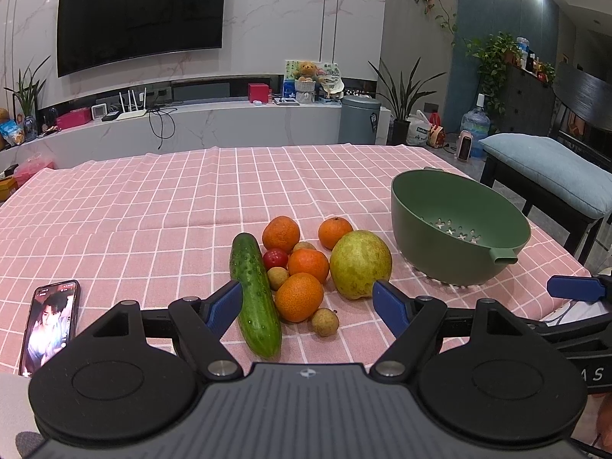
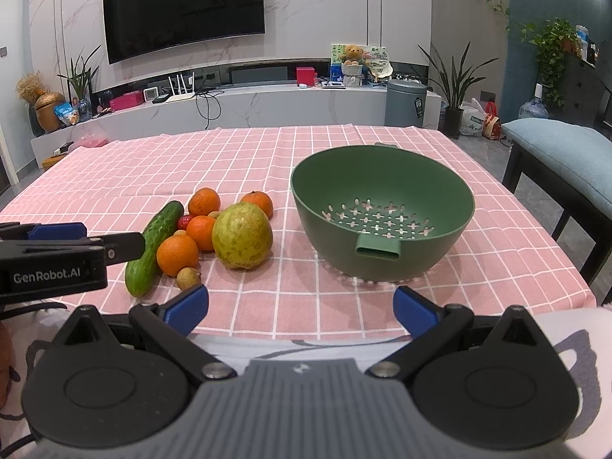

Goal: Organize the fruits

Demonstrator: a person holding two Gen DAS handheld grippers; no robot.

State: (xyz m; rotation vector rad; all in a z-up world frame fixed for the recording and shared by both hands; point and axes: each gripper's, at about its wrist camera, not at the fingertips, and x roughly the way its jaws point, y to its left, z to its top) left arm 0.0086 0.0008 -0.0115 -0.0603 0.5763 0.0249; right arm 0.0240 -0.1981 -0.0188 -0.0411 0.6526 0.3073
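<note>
A pile of fruit lies on the pink checked tablecloth [image 1: 153, 210]: a cucumber [image 1: 254, 294], several oranges [image 1: 299, 297], a large yellow-green pear [image 1: 360, 264], a red cherry tomato [image 1: 275, 258] and small brown longans [image 1: 325, 322]. An empty green colander bowl [image 1: 459, 225] stands to the right of the pile. My left gripper [image 1: 311, 306] is open just in front of the pile, its fingers flanking the cucumber's end and the pear. My right gripper [image 2: 300, 308] is open near the table's front edge, in front of the green colander bowl [image 2: 382, 206], with the pear [image 2: 242, 235] to its left.
A phone [image 1: 49, 327] with a lit screen lies at the front left of the table. A dark chair with a blue cushion [image 1: 547, 168] stands off the table's right side. The left gripper's body [image 2: 57, 260] reaches in from the left in the right wrist view.
</note>
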